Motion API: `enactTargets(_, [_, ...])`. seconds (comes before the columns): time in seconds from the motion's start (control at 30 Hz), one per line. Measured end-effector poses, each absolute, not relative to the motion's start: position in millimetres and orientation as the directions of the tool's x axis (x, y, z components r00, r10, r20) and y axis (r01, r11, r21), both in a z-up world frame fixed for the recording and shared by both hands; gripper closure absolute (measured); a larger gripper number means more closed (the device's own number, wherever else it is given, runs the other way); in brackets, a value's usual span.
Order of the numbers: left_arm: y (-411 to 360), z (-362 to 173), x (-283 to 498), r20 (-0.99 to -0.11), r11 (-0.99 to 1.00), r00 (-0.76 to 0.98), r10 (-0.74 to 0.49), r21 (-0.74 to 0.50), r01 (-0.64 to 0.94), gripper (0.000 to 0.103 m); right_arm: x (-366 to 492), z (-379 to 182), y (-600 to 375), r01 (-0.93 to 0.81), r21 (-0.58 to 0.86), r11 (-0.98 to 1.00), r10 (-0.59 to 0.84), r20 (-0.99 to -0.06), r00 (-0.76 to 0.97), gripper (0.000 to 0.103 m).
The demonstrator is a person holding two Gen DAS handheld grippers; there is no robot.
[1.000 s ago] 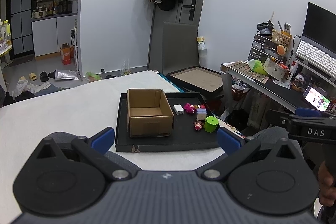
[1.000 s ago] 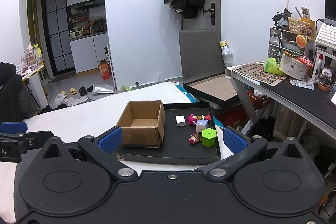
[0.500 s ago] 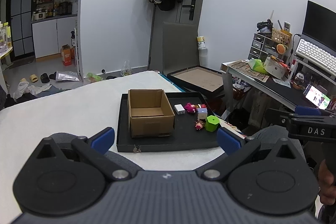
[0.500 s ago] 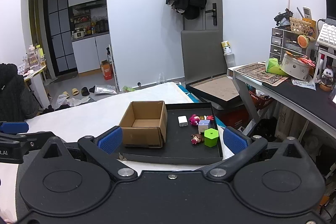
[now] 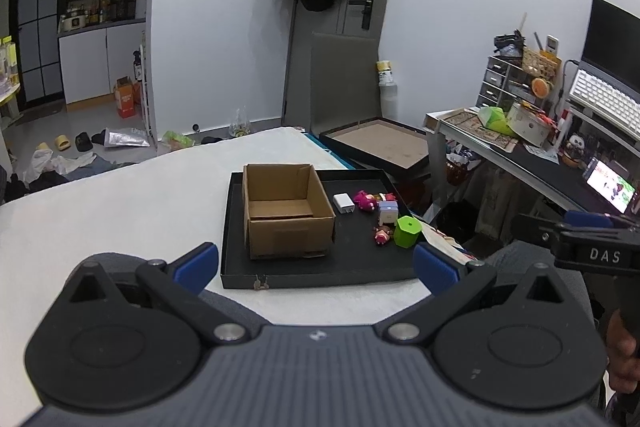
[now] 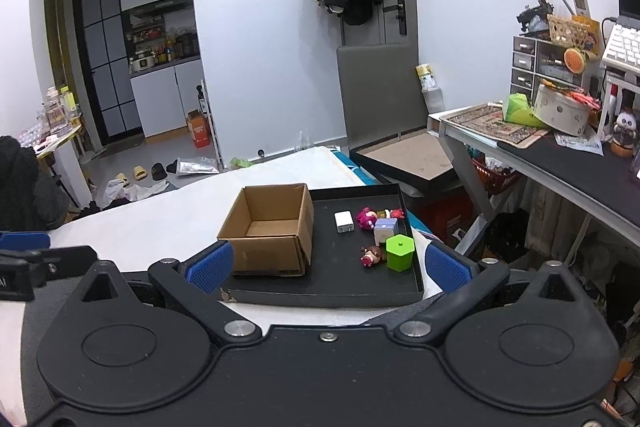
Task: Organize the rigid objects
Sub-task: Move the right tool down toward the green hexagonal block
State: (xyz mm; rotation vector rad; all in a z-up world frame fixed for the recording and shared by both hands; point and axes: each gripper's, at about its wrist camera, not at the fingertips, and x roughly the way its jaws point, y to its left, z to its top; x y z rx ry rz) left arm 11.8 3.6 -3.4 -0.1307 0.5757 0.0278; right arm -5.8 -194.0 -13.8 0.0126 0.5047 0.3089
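A black tray (image 5: 320, 273) (image 6: 328, 297) lies on the white table. An empty open cardboard box (image 5: 286, 209) (image 6: 270, 229) stands in its left half. To the box's right lie a white charger (image 5: 343, 203) (image 6: 343, 221), a pink figure (image 5: 365, 201) (image 6: 367, 218), a pale cube (image 5: 388, 213) (image 6: 385, 229), a small brown-haired figure (image 5: 382, 235) (image 6: 371, 255) and a green hexagonal block (image 5: 407, 231) (image 6: 399, 252). My left gripper (image 5: 315, 267) and right gripper (image 6: 327, 267) both hover open before the tray's near edge, holding nothing.
A desk (image 6: 560, 171) with a keyboard, drawers and clutter stands at the right. Another flat black tray (image 5: 380, 149) lies beyond the table by a grey board. The table's right edge runs close beside the tray. Shoes and bags litter the far floor.
Both grippers have drifted slightly, so the tray and box shift a little in view. Both stay open. Nothing on the tray has moved.
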Motion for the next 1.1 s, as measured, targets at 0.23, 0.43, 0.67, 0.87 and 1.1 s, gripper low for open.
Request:
enactTargets(0.23, [15.4,-12.5,34.7,-0.562,0.988,0.827,-0.021,-0.139,-0.070,0.001,18.7,-29.5,-194.2,-0.261,0.099,0.960,0.274,-0.517,0.811,0.000])
enactTargets(0.43, [24.6,-21.6,61.5,-0.588,0.984,0.808,-0.041,-0.162,-0.068,0.001,40.0,-39.0,-193.6,-0.236,0.116,0.965,0.261,-0.537,0.802,0.000])
enactTargets(0.67, [41.2,-29.5,93.4,-0.621,0.979,0.782,-0.052,-0.186,-0.083,0.001,74.4,-46.9,-195.1,-0.193,0.158,0.968,0.249,-0.554,0.794,0.000])
enactTargets(0.87, [52.7,-36.1,123.2,-0.642,0.974,0.764,-0.069,-0.207,-0.086,0.003,101.1,-55.7,-193.4,-0.177,0.174,0.969,0.245,-0.570,0.784,0.000])
enactTargets(1.1, [66.0,-53.0,159.6,-0.676,0.966,0.731,-0.095,-0.239,-0.096,0.003,134.3,-72.4,-189.6,-0.144,0.183,0.973,0.228,-0.619,0.752,0.006])
